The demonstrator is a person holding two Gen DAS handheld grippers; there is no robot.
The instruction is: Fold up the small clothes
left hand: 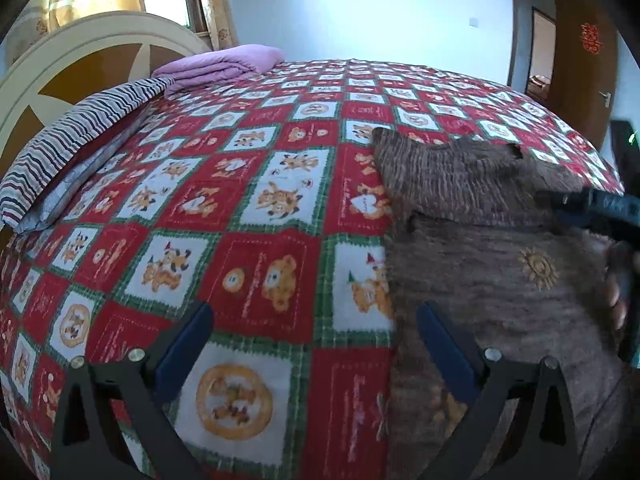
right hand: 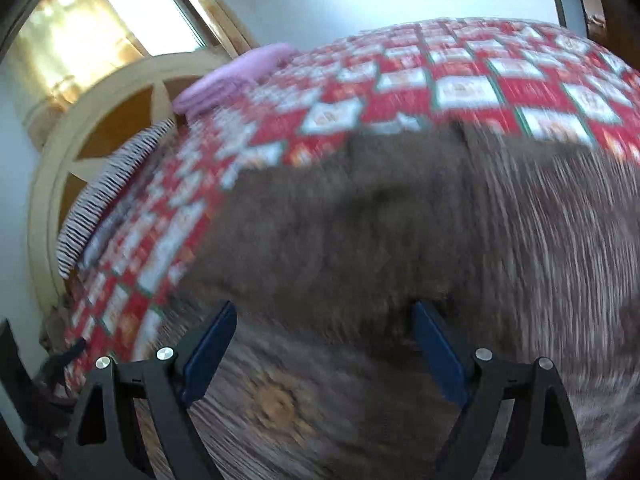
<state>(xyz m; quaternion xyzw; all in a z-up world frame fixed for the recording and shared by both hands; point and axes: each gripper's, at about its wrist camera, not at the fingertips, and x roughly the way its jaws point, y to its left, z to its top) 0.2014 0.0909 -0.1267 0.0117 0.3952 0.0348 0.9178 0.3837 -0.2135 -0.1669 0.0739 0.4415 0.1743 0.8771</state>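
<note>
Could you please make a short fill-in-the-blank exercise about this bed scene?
1. The brown knitted garment lies on a red checked ____.
2. Both the left tool and the right tool have their jaws ____.
3. The folded blanket near the headboard is ____ in colour.

Missing words: bedspread; open; purple

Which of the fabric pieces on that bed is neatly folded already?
The purple blanket, stacked in tidy layers by the headboard. The striped pillow beside it lies flat, and the brown knitted sweater nearer the open grippers is still spread out.

Fuzzy ribbed knit sweater (left hand: 480,272), printed cotton bedspread (left hand: 256,208)
</note>
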